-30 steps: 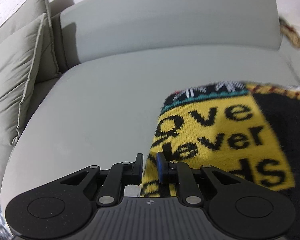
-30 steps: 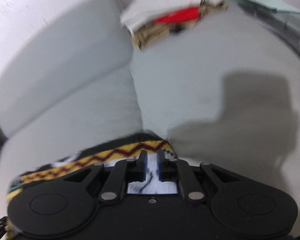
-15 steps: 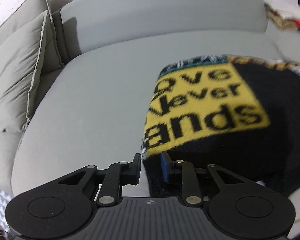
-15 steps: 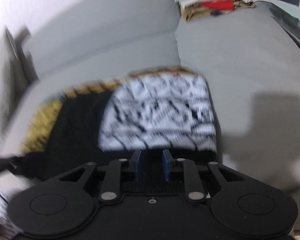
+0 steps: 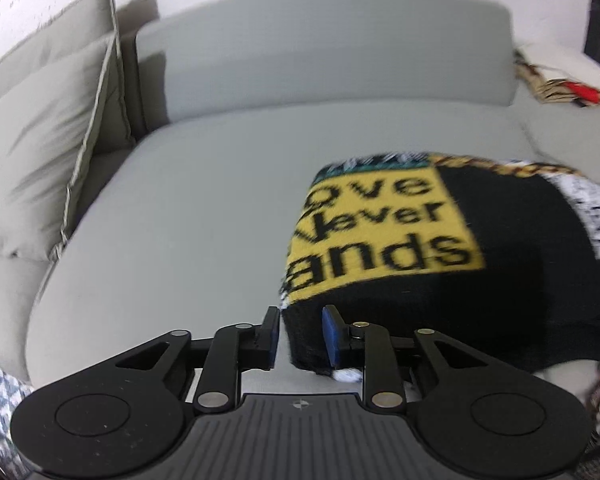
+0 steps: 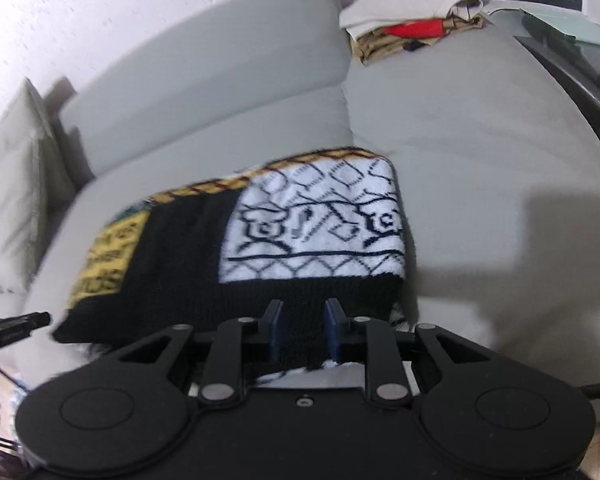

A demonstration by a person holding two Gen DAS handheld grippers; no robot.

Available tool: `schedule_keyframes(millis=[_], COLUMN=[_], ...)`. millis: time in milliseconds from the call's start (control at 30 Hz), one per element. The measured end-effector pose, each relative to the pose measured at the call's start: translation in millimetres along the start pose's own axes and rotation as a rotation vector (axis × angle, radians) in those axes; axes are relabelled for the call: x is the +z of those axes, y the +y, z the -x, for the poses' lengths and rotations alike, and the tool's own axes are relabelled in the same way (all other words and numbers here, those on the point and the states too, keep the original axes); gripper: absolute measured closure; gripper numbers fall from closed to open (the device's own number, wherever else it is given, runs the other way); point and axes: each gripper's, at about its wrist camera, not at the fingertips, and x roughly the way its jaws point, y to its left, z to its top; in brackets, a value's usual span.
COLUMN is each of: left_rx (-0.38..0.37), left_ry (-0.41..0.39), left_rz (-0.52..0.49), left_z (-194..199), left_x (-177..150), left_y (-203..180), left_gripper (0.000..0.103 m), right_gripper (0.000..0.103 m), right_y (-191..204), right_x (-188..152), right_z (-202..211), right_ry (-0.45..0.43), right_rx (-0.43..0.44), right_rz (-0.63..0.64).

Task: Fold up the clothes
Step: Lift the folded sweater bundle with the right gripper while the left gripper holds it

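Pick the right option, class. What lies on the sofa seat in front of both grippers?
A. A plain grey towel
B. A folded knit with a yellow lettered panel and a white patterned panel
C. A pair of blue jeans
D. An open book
B: the knit lies folded on the sofa, its yellow lettered panel clear in the left view and its white patterned panel in the right.

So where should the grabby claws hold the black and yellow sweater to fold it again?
Probably its near black edge, one claw at each corner, coming in from the front of the sofa. The sweater lies flat, and that hem hangs nearest: the left gripper and right gripper already straddle it, pads apart. The far edge sits against the cushion, harder to pinch.
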Motion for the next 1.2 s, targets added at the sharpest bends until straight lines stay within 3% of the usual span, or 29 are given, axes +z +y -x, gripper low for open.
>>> schedule_keyframes(millis=[133, 233, 267, 333, 467, 633, 700, 733, 867, 967, 1200], left_rx=[-0.057, -0.004, 0.007, 0.009, -0.012, -0.023, -0.033, -0.037, -0.048, -0.061, -0.090], left_ry=[-0.066, -0.122, -0.125, -0.090, 0.021, 0.011, 0.002, -0.005, -0.024, -0.021, -0.009], left_rz=[-0.066, -0.083, -0.075, -0.053, -0.114, -0.089, -0.084, -0.088, -0.093, -0.081, -0.067], left_z=[11.2, -7.6, -17.2, -37.7, -70.6, -56.6, -43.6, -37.1, -12.7, 1.0, 16.7], left_x=[-4.7, -2.6, -0.8, 1.0, -11.8, -8.7, -11.5, -12.8, -16.4, -16.2, -14.3], left_y=[-32.9, -49.1, -50.2, -51.3, -58.2, -52.7, -50.7, -51.1, -55.1, -62.0, -80.3], left_gripper=[0.070, 0.073, 0.081, 0.088, 0.089, 0.088, 0.079, 0.072, 0.068, 0.065, 0.059], right_gripper=[0.072, 0.072, 0.073, 0.077, 0.086, 0.084, 0.079, 0.074, 0.047, 0.044, 0.037], right_y=[17.9, 33.0, 37.3, 42.5, 37.9, 28.4, 20.7, 14.6, -25.5, -56.7, -76.6], right_x=[-7.0, -14.2, -17.0, -21.5, -36.8, -33.5, -36.4, -38.9, -49.5, -58.5, -74.5], right_z=[1.2, -26.2, -34.4, -53.9, -90.0, -74.3, -60.0, -53.9, -29.8, -25.8, -44.4], right_ry=[-0.006, -0.003, -0.005, -0.008, 0.042, 0.074, 0.075, 0.070, 0.044, 0.026, 0.030], right_rx=[0.070, 0.072, 0.071, 0.055, 0.026, 0.069, 0.103, 0.124, 0.190, 0.235, 0.296], right_rz=[0.016, 0.042, 0.054, 0.069, 0.091, 0.036, 0.002, -0.024, -0.249, -0.444, -0.665])
